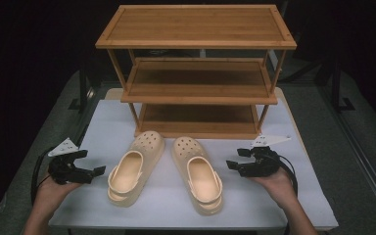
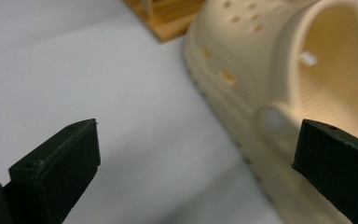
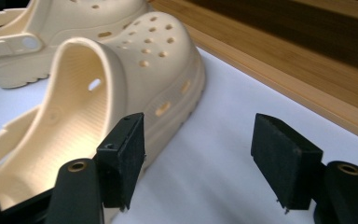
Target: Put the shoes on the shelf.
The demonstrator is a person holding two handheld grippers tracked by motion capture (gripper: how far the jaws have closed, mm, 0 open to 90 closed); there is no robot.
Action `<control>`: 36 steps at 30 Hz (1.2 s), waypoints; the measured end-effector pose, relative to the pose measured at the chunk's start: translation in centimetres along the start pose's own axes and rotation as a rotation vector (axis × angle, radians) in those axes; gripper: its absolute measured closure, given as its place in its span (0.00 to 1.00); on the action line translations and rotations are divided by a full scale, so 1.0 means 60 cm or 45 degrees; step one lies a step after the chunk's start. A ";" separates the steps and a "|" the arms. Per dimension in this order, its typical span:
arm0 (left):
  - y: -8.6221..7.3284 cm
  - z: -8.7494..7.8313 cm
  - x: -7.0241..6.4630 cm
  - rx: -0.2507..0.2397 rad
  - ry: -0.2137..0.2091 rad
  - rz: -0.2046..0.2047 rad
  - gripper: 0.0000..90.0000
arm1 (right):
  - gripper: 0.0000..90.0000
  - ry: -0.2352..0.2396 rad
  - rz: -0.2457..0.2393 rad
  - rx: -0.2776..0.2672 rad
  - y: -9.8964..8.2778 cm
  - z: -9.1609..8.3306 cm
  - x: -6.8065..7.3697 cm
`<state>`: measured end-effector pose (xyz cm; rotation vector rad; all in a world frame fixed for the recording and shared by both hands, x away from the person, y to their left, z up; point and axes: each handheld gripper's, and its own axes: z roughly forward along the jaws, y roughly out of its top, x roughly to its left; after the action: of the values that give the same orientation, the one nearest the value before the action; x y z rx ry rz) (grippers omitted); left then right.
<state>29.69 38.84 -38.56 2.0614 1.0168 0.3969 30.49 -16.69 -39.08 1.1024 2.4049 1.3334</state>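
The left gripper (image 1: 92, 163) sits near the worktop's (image 1: 166, 205) front edge, fingers (image 2: 56, 172) spread wide and empty. The left clog (image 1: 132, 171) and right clog (image 1: 198, 174) lie between the grippers, before the wooden rack (image 1: 198, 83). The right gripper (image 1: 239, 157), open and empty, is just beside the right clog.

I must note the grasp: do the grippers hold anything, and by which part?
Nothing is held. The left gripper and right gripper stand open beside the clogs, left clog and right clog.

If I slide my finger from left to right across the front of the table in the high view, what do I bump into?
left gripper → left clog → right clog → right gripper. All lie on the white table, in front of the wooden shoe rack.
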 end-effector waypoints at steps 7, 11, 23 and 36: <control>0.031 -0.001 -0.038 -0.044 -0.085 0.063 0.00 | 0.38 0.050 -0.022 -0.020 0.013 0.005 0.021; 0.042 0.011 -0.055 -0.044 -0.119 0.093 0.00 | 0.38 0.070 -0.039 -0.020 0.018 0.012 0.030; 0.059 0.055 -0.064 -0.038 -0.155 0.105 0.16 | 0.38 0.105 -0.069 0.022 0.026 0.050 0.048; 0.066 0.091 -0.058 0.011 -0.148 0.136 0.48 | 0.49 0.125 -0.061 0.057 0.034 0.089 0.054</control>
<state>32.70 31.89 -38.79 2.1269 0.8432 0.3232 31.79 -10.34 -39.96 1.0061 2.5256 1.3546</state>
